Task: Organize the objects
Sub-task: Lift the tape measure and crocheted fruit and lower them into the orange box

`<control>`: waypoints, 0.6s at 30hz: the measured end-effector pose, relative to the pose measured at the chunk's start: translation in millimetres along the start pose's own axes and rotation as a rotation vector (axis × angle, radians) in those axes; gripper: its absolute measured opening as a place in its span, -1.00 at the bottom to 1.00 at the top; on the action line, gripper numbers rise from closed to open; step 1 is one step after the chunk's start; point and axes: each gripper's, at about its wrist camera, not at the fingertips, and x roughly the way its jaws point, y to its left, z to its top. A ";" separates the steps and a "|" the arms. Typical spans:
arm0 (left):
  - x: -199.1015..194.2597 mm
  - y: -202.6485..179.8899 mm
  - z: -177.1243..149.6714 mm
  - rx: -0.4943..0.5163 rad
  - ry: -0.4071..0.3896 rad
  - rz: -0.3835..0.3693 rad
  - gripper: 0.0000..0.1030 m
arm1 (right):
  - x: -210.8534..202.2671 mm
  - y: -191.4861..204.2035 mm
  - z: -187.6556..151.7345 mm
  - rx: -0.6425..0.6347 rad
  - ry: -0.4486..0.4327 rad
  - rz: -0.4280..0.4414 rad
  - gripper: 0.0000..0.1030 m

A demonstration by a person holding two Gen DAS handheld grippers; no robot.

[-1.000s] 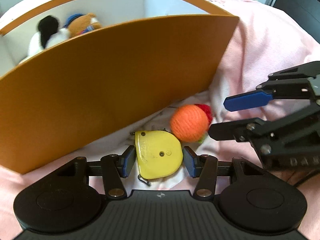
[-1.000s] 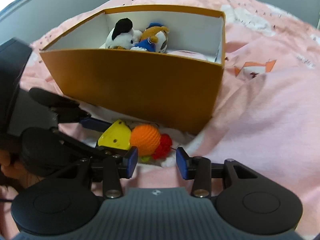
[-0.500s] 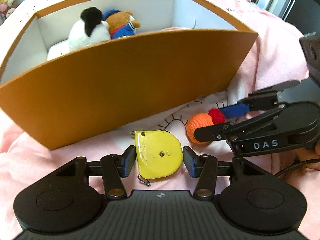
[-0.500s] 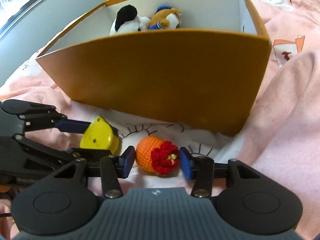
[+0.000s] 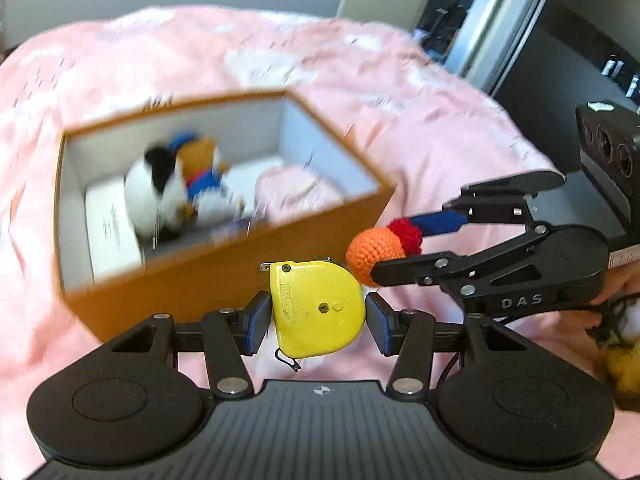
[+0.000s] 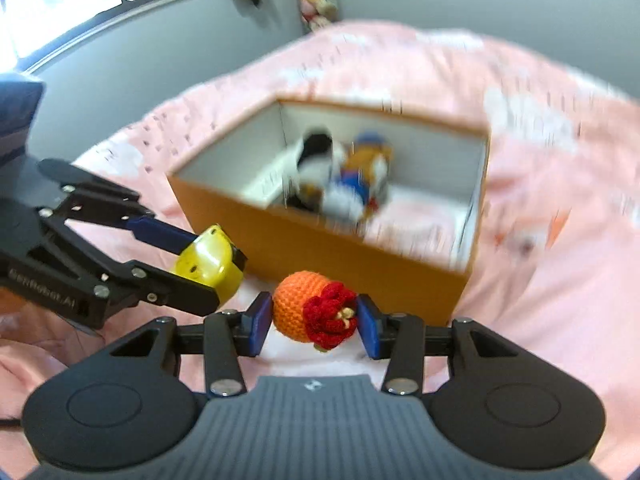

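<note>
- My left claw [image 5: 317, 322] has its blue pads clamped on the flat sides of the yellow tape measure [image 5: 318, 309], holding it up in the air just in front of the orange box [image 5: 224, 276].
- My right claw [image 6: 314, 322] has the orange crochet ball [image 6: 298, 305] pinched between its pads, with the red crochet flower [image 6: 331, 317] on it facing back toward me. It's off the bed too.
- The two claws sit side by side, ball and tape nearly touching.
- The box sits on the pink bedspread [image 6: 540, 312], open on top. Inside are a black-and-white plush [image 5: 154, 194], a brown plush in blue [image 5: 204, 172], a white flat box [image 5: 112, 236] and something pink [image 5: 296, 192].
- Everything's pretty motion-blurred, so no finer detail.
</note>
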 end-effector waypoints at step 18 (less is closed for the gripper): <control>140.2 21.8 144.6 0.579 0.143 0.060 0.14 | 120.7 -72.4 120.4 -0.565 0.220 -0.110 -0.08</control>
